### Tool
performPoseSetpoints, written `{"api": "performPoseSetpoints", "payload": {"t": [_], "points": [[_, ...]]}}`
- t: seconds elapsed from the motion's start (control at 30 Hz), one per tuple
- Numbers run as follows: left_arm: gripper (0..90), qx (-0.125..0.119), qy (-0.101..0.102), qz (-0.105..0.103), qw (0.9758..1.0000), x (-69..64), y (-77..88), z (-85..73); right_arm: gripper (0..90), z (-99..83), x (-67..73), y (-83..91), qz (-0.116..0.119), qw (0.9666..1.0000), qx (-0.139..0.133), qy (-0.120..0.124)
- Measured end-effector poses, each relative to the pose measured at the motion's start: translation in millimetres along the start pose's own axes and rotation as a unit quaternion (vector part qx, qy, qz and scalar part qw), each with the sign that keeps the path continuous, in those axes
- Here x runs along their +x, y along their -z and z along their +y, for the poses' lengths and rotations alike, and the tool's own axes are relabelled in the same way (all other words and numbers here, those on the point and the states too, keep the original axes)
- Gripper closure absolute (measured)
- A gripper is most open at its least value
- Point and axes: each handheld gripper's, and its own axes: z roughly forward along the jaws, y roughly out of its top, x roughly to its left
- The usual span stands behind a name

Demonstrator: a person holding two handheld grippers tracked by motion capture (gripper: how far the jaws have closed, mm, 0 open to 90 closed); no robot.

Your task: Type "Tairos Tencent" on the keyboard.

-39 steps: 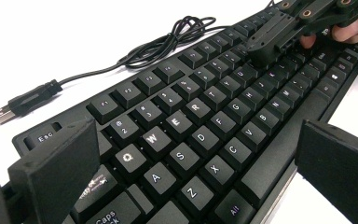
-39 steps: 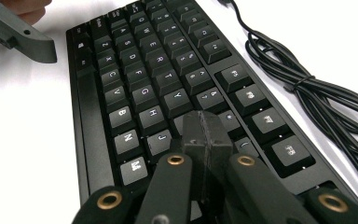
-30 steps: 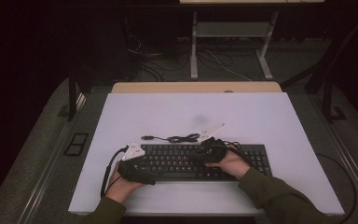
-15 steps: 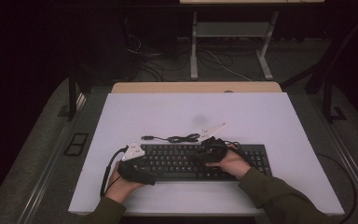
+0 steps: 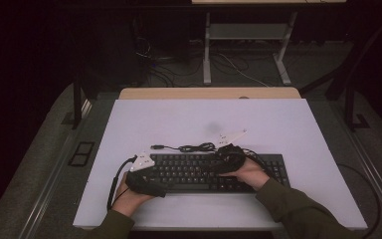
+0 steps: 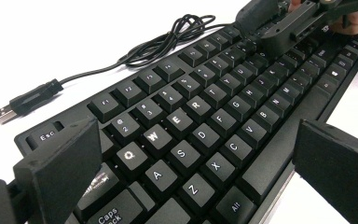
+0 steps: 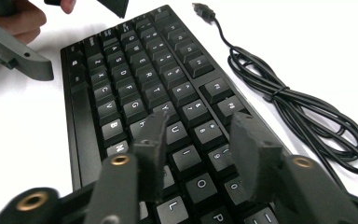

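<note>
Lying flat across the near half of the white table [image 5: 298, 129], the black keyboard [image 5: 189, 172] sat beneath both my grippers. My left gripper [image 6: 191, 182] straddled its left end, jaws wide. My right gripper [image 7: 196, 140] had just been opening over the middle keys, nothing held. Pressing well meant descending squarely onto one key, clear of the coiled cable [image 7: 298, 102].
</note>
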Motion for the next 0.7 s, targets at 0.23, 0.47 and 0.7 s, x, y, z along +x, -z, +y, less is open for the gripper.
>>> {"api": "performPoseSetpoints", "payload": {"t": [0.23,0.47,0.7], "points": [[1.6,-0.001,0.001,-0.001,1.0000,0.8,-1.1,1.0,40.4,-1.8,-0.9,4.5,-0.009,0.9998,-0.015,-0.002],[3.0,-0.002,0.000,-0.005,1.0000,1.4,-2.9,2.7,32.5,-4.7,-1.9,9.3,-0.020,0.9994,-0.027,-0.007],[4.0,-0.001,-0.006,-0.010,0.9999,2.0,-7.3,6.3,30.8,-9.1,-1.9,14.3,-0.027,0.9991,-0.032,-0.013]]}}
